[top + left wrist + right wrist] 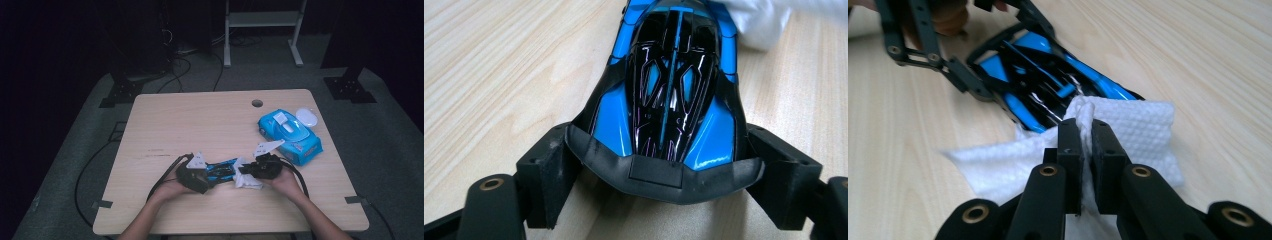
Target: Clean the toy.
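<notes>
Two grippers meet near the front middle of the wooden table [165, 120], each with something in its jaws. The left gripper [664, 170] has its jaws spread wide and pressed against the two flanks of a toy car [674, 95], gripping it at one end, where a matte black bumper-like piece sits between the pads. In the high view this gripper [207, 175] lies low on the table with the car [222, 170] pointing toward the other hand.

The right gripper [1087, 145] is nearly closed — its two black pads pinch a bunched fold of a white wipe [1143, 130], which spreads out beneath and to both sides of the jaws. The wipe's far edge lies against the car's other end [1048, 85]. In the high view the right gripper [250, 172] and the wipe [247, 180] sit just right of the car.

The car has a glossy blue shell with black panels and thin light lines — long, low and wedge-shaped. The wipe is soft, with an embossed, dimpled weave. The tabletop is pale wood grain with a round hole [257, 103] near the far edge.

At the right side lies a blue wipes pack [290, 134], soft-sided, its white flip lid [307, 117] open.
</notes>
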A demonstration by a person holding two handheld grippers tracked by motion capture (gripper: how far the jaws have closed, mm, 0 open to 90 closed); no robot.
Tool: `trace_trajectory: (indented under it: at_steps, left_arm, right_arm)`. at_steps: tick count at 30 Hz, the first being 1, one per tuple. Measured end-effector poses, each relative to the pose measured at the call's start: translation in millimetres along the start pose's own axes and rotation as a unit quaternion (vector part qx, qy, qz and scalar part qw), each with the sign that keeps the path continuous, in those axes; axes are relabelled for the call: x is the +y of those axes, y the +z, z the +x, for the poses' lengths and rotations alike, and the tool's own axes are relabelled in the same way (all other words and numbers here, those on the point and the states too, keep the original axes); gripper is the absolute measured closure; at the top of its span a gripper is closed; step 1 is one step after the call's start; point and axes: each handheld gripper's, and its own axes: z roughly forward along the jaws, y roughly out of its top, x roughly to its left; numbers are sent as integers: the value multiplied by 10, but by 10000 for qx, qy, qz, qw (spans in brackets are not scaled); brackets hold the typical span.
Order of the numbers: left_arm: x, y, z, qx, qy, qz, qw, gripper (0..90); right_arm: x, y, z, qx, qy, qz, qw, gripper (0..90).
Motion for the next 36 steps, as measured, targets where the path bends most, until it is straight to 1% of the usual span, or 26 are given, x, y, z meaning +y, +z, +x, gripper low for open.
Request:
trace_trajectory:
  at_steps: [2, 3, 4, 5, 7, 9, 10, 12, 13, 16, 18, 21, 23, 24, 25, 26, 28, 29, 30, 31, 32, 36]
  left_arm:
    - [11, -15, -5, 42, -11, 61, 10000, 188]
    - [17, -25, 3, 14, -59, 62, 10000, 170]
    - [19, -35, 12, -24, -101, 24, 9999, 159]
    - [19, -52, 22, -50, -194, -81, 9998, 159]
    - [22, -92, 55, -151, -266, -139, 9994, 158]
    - [18, -130, 80, -193, -465, -319, 9982, 145]
    - [13, -155, 105, -251, -563, -407, 9973, 145]
    - [5, -179, 124, -302, -677, -487, 9961, 145]
    - [1, -191, 132, -315, -709, -479, 9958, 145]
    - [-2, -206, 129, -301, -704, -464, 9960, 145]
    - [0, -212, 140, -296, -762, -525, 9953, 145]
    - [1, -220, 180, -243, -910, -596, 9938, 145]
    - [-3, -208, 199, -171, -1002, -537, 9934, 145]
    - [-6, -193, 204, -176, -1045, -480, 9932, 148]
    - [-9, -181, 202, -174, -1050, -438, 9934, 151]
    - [-13, -169, 198, -174, -1059, -455, 9932, 151]
    - [-6, -168, 201, -140, -1053, -433, 9934, 152]
    - [-2, -171, 201, -98, -1029, -403, 9938, 164]
    - [-3, -166, 201, -51, -1022, -403, 9939, 178]
    - [-4, -162, 203, -42, -1042, -403, 9937, 178]
    - [-5, -156, 208, -40, -1066, -408, 9935, 178]
    - [-1, -154, 211, -9, -1043, -384, 9938, 178]
  right_arm:
    - [4, 25, 37, -16, -72, 3, 10000, 814]
    - [1, 36, 60, -67, -126, 11, 9999, 815]
    - [-6, 37, 61, -72, -148, -22, 9999, 818]
    - [-12, 35, 59, -64, -127, -33, 9999, 818]
    - [-26, 15, 57, -64, -119, -41, 9999, 817]
    - [-32, -12, 68, -43, -103, -85, 9999, 818]
    - [-32, -21, 74, -47, -122, -68, 9999, 818]
    - [-31, -26, 76, -21, -108, -49, 9999, 818]
    - [-31, -23, 77, -4, -110, -29, 9999, 818]
    - [-38, -2, 87, -35, -217, 85, 9997, 821]
    - [-47, 4, 87, -44, -230, 76, 9997, 827]
    - [-50, 3, 95, -67, -296, 98, 9995, 834]
    - [-57, 3, 103, -76, -331, 104, 9994, 840]
    - [-59, 0, 105, -76, -342, 120, 9993, 845]
    - [-58, -2, 103, -55, -341, 150, 9993, 849]
    - [-59, 3, 102, -30, -355, 231, 9991, 849]
    - [-53, -2, 104, -20, -345, 278, 9990, 847]
    - [-36, -14, 105, -44, -362, 260, 9990, 847]
    - [-13, -36, 100, -70, -338, 153, 9993, 847]
    - [8, -42, 91, -66, -308, 114, 9994, 847]
    - [23, -35, 90, -88, -309, 106, 9994, 847]
    - [52, 57, 93, -142, -322, 157, 9993, 847]
